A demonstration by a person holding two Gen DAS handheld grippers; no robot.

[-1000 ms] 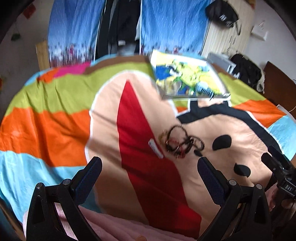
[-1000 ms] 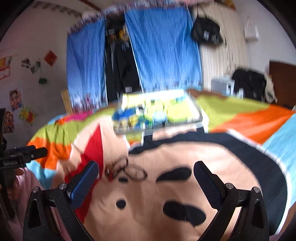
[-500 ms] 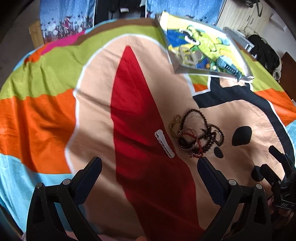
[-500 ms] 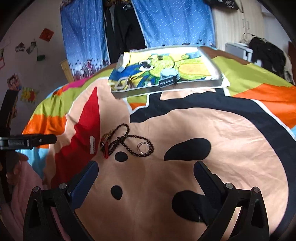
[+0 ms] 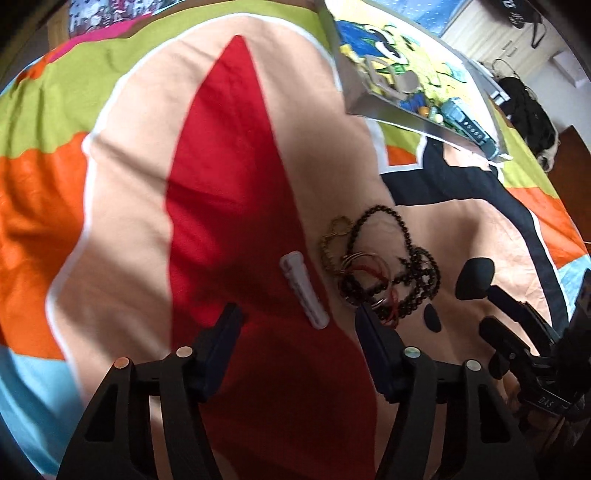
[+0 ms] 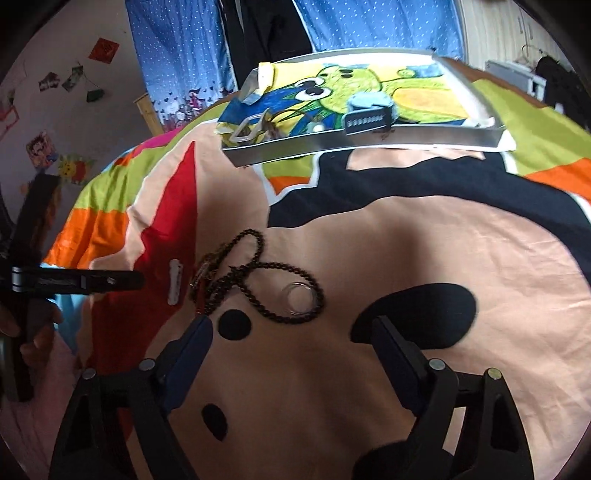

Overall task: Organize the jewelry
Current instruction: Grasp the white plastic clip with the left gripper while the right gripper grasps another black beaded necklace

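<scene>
A tangle of jewelry (image 5: 380, 266) lies on the cartoon bedspread: a dark bead necklace (image 6: 266, 273), a gold chain (image 5: 332, 240), red cords and a clear ring (image 6: 299, 295). A white hair clip (image 5: 303, 290) rests on the red patch beside it. My left gripper (image 5: 298, 317) points down at the clip; its jaws are closing with nothing pressed between them, and the clip lies just beyond the tips. My right gripper (image 6: 291, 325) hovers near the clear ring, its jaws closing on nothing. Each gripper shows at the edge of the other's view (image 5: 517, 332) (image 6: 92, 282).
A shallow metal tray (image 6: 369, 144) with a cartoon lining stands on the bed beyond the jewelry and holds a blue comb-like piece (image 6: 369, 110) and several small items. Blue curtains (image 6: 369, 22) and a dark bag (image 5: 528, 96) are behind the bed.
Both grippers have dropped and tipped down toward the bedspread, so the jewelry looms nearer. Both pairs of jaws stand narrower than before, the left much more so.
</scene>
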